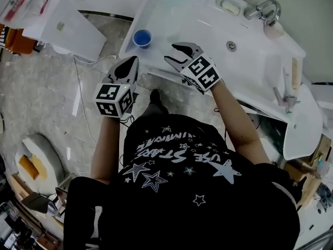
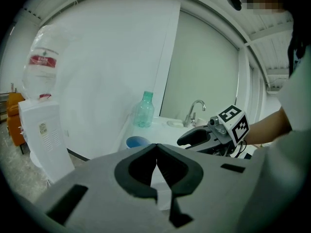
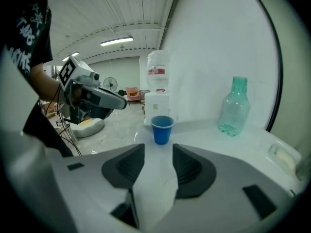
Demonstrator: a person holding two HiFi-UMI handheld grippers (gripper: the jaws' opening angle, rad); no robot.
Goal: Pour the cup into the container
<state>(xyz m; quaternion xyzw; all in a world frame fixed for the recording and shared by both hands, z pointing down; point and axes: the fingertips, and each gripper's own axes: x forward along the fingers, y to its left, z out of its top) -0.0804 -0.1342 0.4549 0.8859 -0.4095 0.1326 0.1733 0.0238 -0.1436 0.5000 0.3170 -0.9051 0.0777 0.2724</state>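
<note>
**Q:** Cup [image 3: 162, 128]: where did it stand?

**A:** Upright near the front edge of the white counter [image 1: 208, 27], straight ahead of my right gripper [image 3: 159, 149] and not touching it. The green bottle [image 3: 234, 108], which I took for the container, stood well apart along the counter.

**Q:** State of the tongs?

**A:** My right jaws were spread with nothing between them. My left gripper [image 2: 156, 147] was closed tip to tip, empty, beside the counter.

**Q:** Likely failures?

**A:** As I judged it, an off-centre approach could knock the cup over the edge, and a hard pinch could buckle its thin wall. The bottle's narrow neck could make the pour miss, and unbraced, the bottle might tip.
</note>
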